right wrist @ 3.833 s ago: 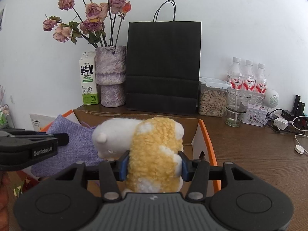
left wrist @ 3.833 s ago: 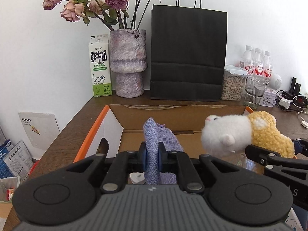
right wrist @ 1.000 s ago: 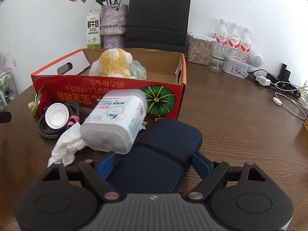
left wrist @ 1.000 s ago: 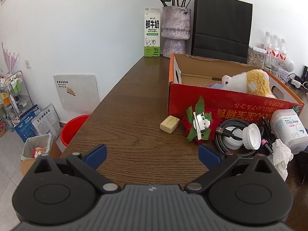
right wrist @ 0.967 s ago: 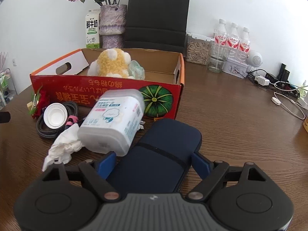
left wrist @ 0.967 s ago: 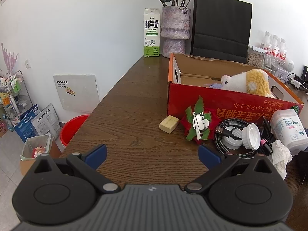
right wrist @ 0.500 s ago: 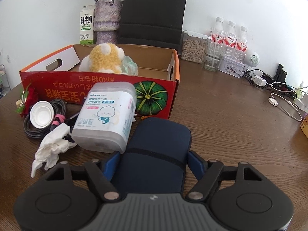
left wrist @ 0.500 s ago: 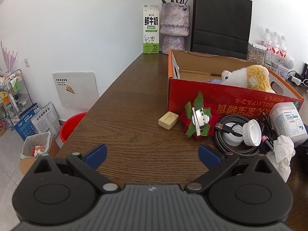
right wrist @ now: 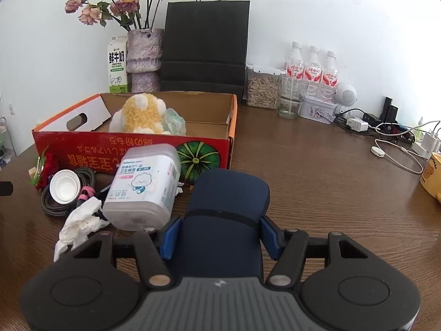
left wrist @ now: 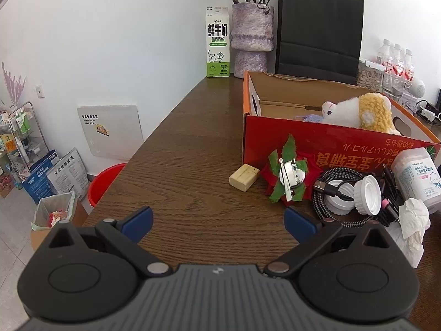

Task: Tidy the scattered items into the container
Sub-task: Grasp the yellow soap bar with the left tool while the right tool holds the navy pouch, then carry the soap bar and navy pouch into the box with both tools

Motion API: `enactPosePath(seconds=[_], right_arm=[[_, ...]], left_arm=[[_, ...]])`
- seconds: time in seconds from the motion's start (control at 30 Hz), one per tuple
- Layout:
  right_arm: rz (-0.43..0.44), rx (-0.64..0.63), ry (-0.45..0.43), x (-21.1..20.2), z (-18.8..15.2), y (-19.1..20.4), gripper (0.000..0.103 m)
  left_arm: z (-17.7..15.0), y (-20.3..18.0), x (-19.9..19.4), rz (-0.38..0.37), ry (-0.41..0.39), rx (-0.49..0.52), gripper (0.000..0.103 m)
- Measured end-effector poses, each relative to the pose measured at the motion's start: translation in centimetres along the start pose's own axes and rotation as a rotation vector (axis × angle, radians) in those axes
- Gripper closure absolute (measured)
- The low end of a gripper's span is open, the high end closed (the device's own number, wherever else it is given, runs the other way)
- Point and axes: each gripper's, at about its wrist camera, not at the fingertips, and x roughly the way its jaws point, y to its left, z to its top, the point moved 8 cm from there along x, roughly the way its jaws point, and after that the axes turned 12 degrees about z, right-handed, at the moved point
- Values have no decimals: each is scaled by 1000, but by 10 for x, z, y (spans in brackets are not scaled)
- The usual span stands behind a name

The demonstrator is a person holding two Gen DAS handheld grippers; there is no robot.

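Stretching across both views is a dark wooden table (left wrist: 193,149) set against a white wall, with a milk carton (left wrist: 217,42), a vase of dried roses (right wrist: 144,55) and a black paper bag (right wrist: 205,47) along the upper edge. At centre sits the red cardboard box (right wrist: 132,153), holding a yellow and white plush toy (right wrist: 143,114). Below the box lie a wipes tub (right wrist: 143,187), a coiled cable (left wrist: 337,195), a crumpled tissue (right wrist: 80,220) and a small tan block (left wrist: 244,177). In the lower part of its frame the left gripper (left wrist: 217,220) hangs over bare wood, jaws wide apart and empty. The right gripper (right wrist: 217,237) is closing on a dark blue case (right wrist: 227,215), its blue pads at the case's two sides.
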Motion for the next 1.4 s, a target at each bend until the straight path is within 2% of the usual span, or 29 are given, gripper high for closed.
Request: enactPosePath(seconds=[0.13, 0.23, 0.43, 0.5, 0.67, 0.8, 0.87, 0.9, 0.93, 1.13, 1.4], right_arm=[[-4, -10, -28, -3, 7, 0, 43], [-4, -9, -47, -5, 14, 0, 43], [-4, -15, -77, -5, 26, 3, 43], [-2, -16, -83, -4, 29, 4, 43], [6, -22, -91, -3, 34, 7, 43], [12, -28, -95, -3, 35, 9, 43], [15, -30, -97, -3, 36, 10, 43], [18, -31, -97, -3, 36, 11, 43], [19, -32, -99, -4, 36, 11, 43], [29, -41, -107, -5, 39, 15, 43], [39, -56, -132, -6, 50, 20, 43]], left_arm=[[8, -1, 10, 27, -18, 15, 0], [13, 0, 23, 65, 1, 32, 0], [24, -10, 39, 59, -9, 69, 0], [26, -13, 45, 55, 1, 74, 5], [28, -21, 56, 27, 26, 86, 27], [27, -27, 59, -29, 30, 88, 41], [26, -30, 59, -46, 33, 96, 65], [26, -31, 58, -55, 31, 102, 74], [26, -31, 57, -52, 28, 108, 79], [27, -26, 45, -29, -15, 99, 80], [47, -15, 15, -27, -100, 44, 80]])
